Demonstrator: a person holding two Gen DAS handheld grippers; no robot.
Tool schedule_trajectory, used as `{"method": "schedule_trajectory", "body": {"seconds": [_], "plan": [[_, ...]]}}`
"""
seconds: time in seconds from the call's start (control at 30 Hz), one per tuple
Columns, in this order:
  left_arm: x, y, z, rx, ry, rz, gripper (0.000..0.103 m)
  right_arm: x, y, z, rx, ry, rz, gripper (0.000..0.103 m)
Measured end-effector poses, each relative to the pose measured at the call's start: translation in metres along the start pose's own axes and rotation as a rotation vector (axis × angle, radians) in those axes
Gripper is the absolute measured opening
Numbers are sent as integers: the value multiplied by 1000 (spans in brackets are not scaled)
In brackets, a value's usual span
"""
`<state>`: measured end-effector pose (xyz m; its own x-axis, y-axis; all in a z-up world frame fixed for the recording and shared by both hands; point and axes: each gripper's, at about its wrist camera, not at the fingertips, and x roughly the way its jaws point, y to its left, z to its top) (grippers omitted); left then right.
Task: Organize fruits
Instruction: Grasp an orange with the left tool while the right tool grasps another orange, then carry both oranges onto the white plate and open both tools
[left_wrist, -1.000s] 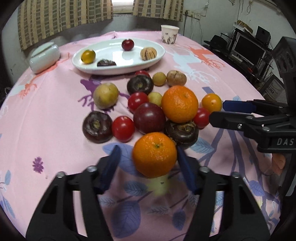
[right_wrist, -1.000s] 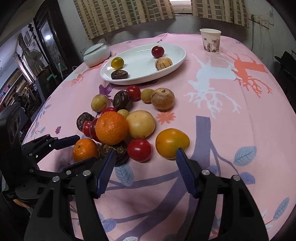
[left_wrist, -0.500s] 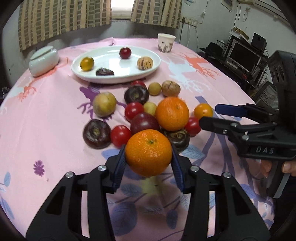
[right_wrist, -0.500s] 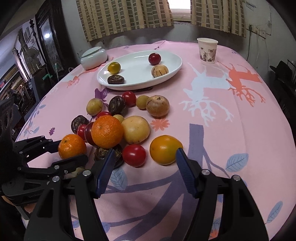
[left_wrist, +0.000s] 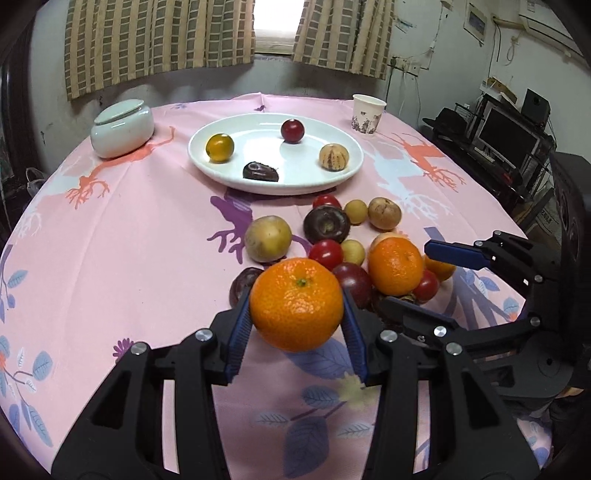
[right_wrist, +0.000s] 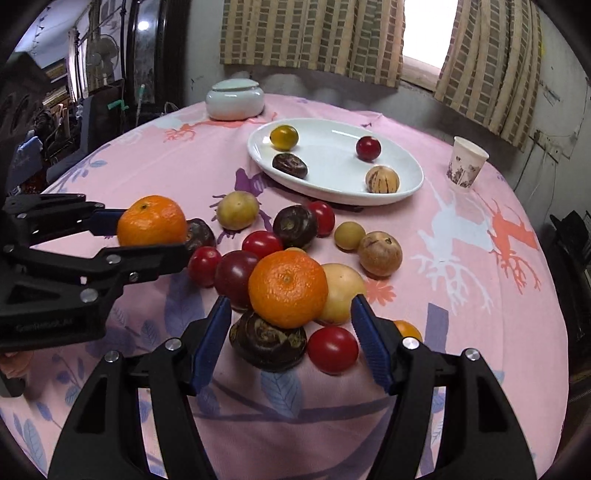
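While the left gripper (left_wrist: 297, 317) clamps an orange (left_wrist: 296, 303) between its blue pads, lifted clear of the pink tablecloth (left_wrist: 140, 236), the right gripper (right_wrist: 291, 332) hangs with its jaws apart over the fruit pile, a second orange (right_wrist: 288, 288) between them but not touched. That pile sits mid-table, just short of the white plate (left_wrist: 236, 173), which carries four fruits toward the far edge. A paper cup (left_wrist: 367, 112) stands near the far right edge.
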<state>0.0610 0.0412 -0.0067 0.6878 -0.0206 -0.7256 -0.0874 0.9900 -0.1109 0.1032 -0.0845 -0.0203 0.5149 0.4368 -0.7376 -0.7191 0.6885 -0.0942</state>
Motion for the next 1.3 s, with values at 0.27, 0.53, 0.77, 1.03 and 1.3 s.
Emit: {"method": "schedule_trajectory", "body": {"seconds": [0.27, 0.53, 0.77, 1.03, 1.3], "plan": [[6, 12, -1, -42, 15, 14, 47, 11, 6, 3, -28, 8, -23, 45], [6, 8, -3, -23, 16, 11, 47, 0, -9, 1, 36, -30, 2, 44], [-7, 5, -2, -14, -39, 6, 47, -32, -21, 4, 86, -118, 31, 44], [-34, -3, 13, 5, -72, -22, 47, -57, -31, 13, 122, -188, 64, 44], [-35, -5, 55, 69, -78, -1, 47, -58, -37, 41, 69, -163, 46, 44]]}}
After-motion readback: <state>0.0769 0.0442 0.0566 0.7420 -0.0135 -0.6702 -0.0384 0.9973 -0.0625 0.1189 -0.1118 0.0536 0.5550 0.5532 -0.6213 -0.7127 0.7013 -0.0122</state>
